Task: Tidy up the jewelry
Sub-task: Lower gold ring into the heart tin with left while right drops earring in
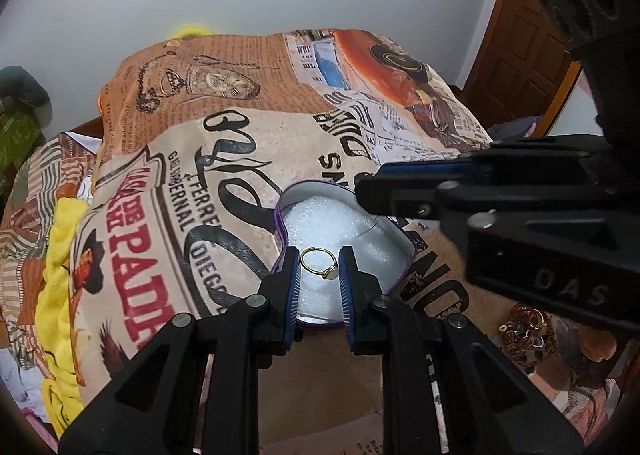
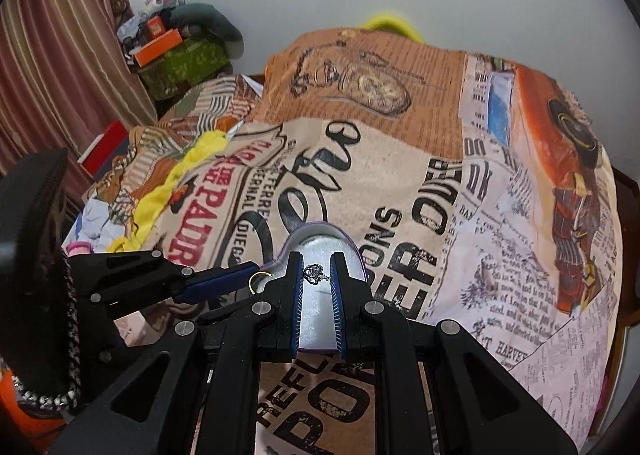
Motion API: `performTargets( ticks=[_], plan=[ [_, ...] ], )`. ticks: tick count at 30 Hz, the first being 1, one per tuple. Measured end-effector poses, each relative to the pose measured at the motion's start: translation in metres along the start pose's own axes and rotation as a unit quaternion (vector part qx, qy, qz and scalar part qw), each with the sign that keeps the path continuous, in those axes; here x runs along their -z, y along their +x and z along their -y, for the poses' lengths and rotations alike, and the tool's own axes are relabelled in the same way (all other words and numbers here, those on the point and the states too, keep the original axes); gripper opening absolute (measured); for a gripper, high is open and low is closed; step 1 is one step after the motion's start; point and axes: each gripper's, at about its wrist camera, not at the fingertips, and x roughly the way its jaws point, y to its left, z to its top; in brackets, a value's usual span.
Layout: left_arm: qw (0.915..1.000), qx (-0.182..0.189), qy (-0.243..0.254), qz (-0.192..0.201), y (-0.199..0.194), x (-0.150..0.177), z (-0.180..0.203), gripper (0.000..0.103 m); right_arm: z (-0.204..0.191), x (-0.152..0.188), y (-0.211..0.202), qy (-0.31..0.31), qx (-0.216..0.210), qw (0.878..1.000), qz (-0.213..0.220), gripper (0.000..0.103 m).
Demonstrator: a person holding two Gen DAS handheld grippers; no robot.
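The left gripper [image 1: 320, 269] holds a gold ring [image 1: 319, 263] between its narrow jaws, over the white padding of an open purple box [image 1: 320, 195] lying on the bed [image 1: 160, 215], toward its near edge. The right gripper [image 2: 316, 275] pinches a silver ring [image 2: 315, 274] above the same box, jaws nearly closed.

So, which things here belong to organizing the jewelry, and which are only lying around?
For the job:
- gold ring in left gripper
- silver ring in right gripper
- heart-shaped box
- jewelry pile

Lying about:
- printed bedcover
- yellow cloth
- orange box
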Motion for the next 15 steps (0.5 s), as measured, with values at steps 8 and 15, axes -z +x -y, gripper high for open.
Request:
performTargets(
  ticks=[8,15],
  plan=[
    [0.9999,0.004,0.004,-0.010,0.009,0.000,0.000,0.018,0.008,0.002,0.022,0.015,-0.012,0.999,-0.037,0.012],
    [0.9998,-0.011,0.017,-0.009,0.010,0.003,0.004,0.018,0.006,0.003,0.021,0.016,-0.009,0.999,-0.034,0.012]
  ],
)
